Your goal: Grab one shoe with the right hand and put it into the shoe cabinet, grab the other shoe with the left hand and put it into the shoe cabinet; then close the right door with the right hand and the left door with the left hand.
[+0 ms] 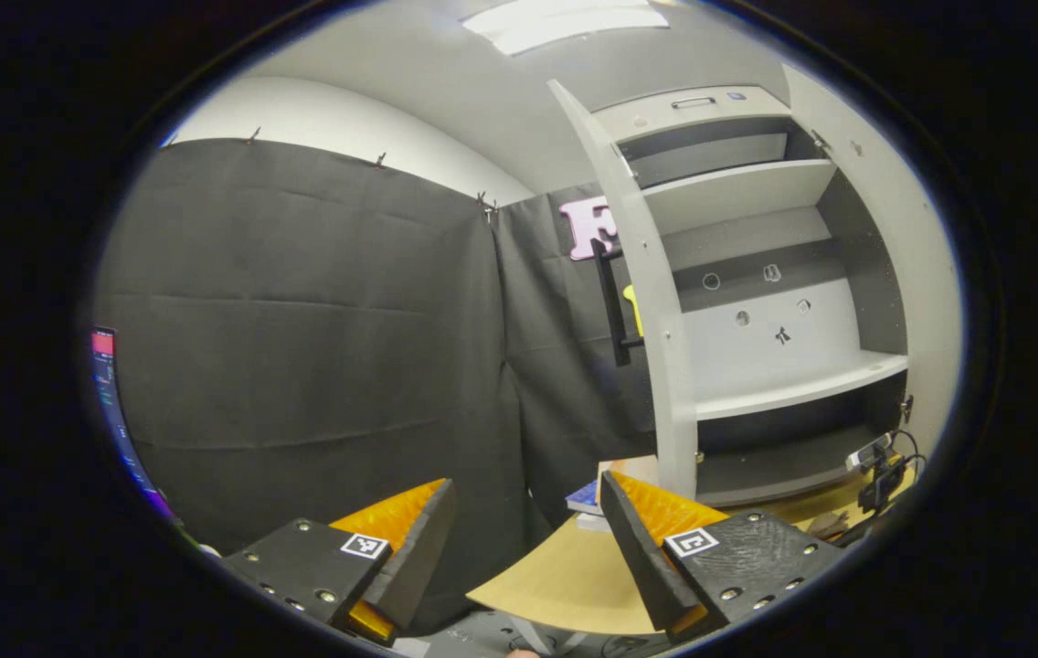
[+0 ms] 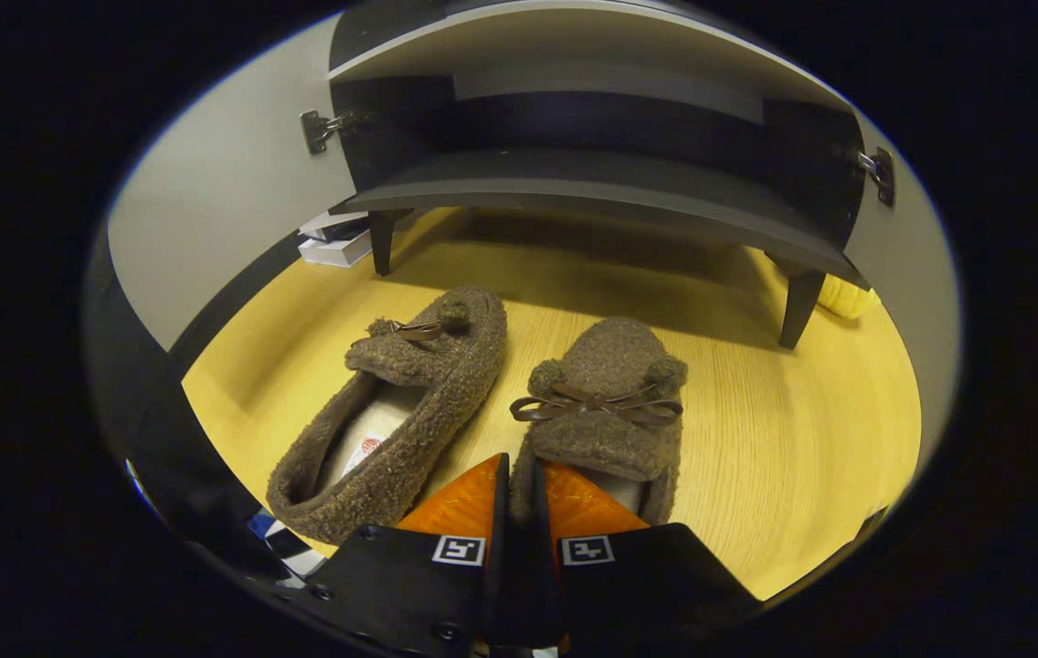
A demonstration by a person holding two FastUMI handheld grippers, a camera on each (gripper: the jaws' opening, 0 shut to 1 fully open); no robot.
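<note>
1. Nearest the lens, the right tool (image 2: 519,498) has its fingers nearly together on the heel rim of the right-hand fuzzy brown slipper with a bow (image 2: 609,402); that thin pinch may slip on lifting.
2. Its twin slipper (image 2: 400,411) lies just beside, easily dragged.
3. Beyond both, the grey shoe cabinet (image 2: 592,187) stands open; its low shelf edge could catch the toe.
4. Left tool (image 1: 524,539) hangs wide open and empty, near the cabinet's open left door (image 1: 656,302).
</note>
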